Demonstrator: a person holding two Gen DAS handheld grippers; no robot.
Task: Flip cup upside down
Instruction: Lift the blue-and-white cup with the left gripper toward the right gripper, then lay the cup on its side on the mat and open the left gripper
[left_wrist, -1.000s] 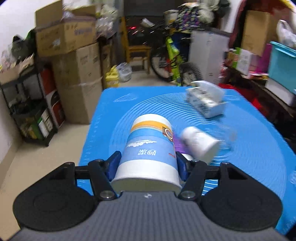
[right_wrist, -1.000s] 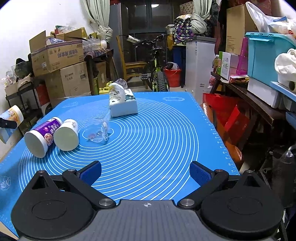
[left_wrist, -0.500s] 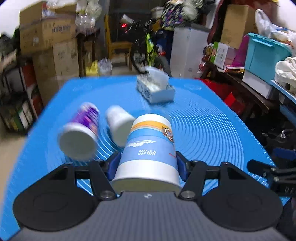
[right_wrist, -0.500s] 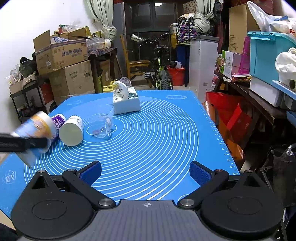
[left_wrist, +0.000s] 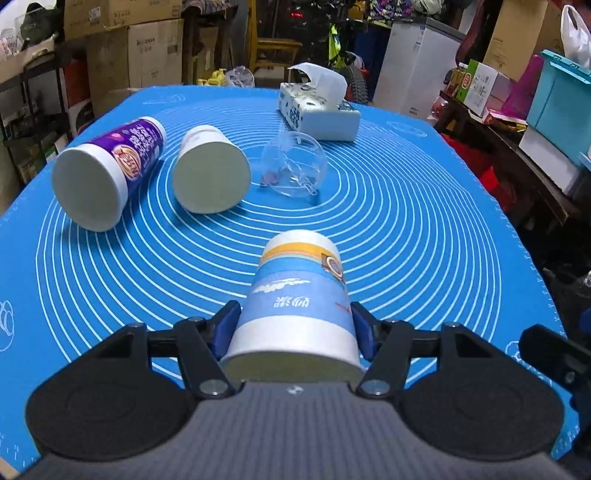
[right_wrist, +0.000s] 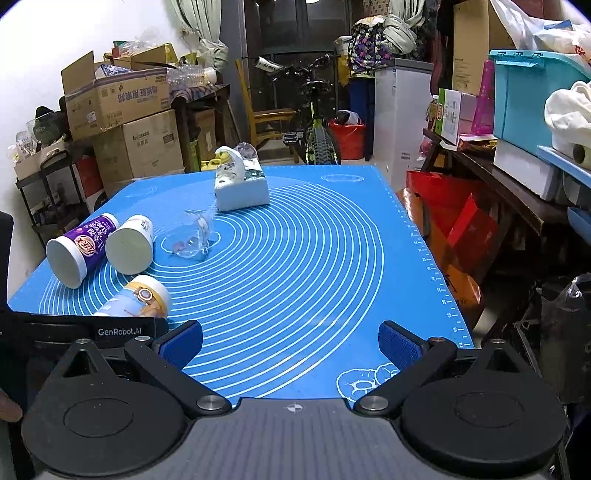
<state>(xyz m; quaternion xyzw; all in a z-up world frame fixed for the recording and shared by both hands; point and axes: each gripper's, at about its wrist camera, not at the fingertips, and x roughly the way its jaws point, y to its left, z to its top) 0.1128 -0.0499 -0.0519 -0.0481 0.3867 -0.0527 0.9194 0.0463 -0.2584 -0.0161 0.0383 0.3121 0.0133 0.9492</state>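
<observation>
Cup: the blue cup (left_wrist: 299, 306) lies lengthwise in the left claw (left_wrist: 295, 326), closed base pointing far, open rim toward the camera; it sits over the near middle of the mat (left_wrist: 424, 229). From the right wrist view it shows at near left (right_wrist: 138, 299), tilted, base raised.
Left claw: closed on the cup's sides near the rim, blue pads (left_wrist: 227, 321) pressing both flanks.
Right claw: (right_wrist: 291, 343) wide open, holding nothing, over the near edge of the mat.
Contact with mat: I cannot tell whether the cup touches it.
Others: purple cup (left_wrist: 110, 173) and white cup (left_wrist: 210, 173) lie on their sides at far left, just beside each other; a clear glass (left_wrist: 293, 166) lies to their right; tissue box (left_wrist: 317, 114) farther off.
Risk, crush: the grip is close to the thin rim, so a harder squeeze would likely dent the paper wall.
Risk, slip: the wall tapers toward the base, so in turning the rim down the cup may slide out of the pads.
Risk, tip: setting down on an uneven or dented rim could leave it leaning or rolling toward the white cup.
Writing: the blue cup bears white Chinese characters, seen inverted, not read with confidence; "GenRobot.AI" on the left claw's body (right_wrist: 120, 331); the purple cup's label is too small to read.
</observation>
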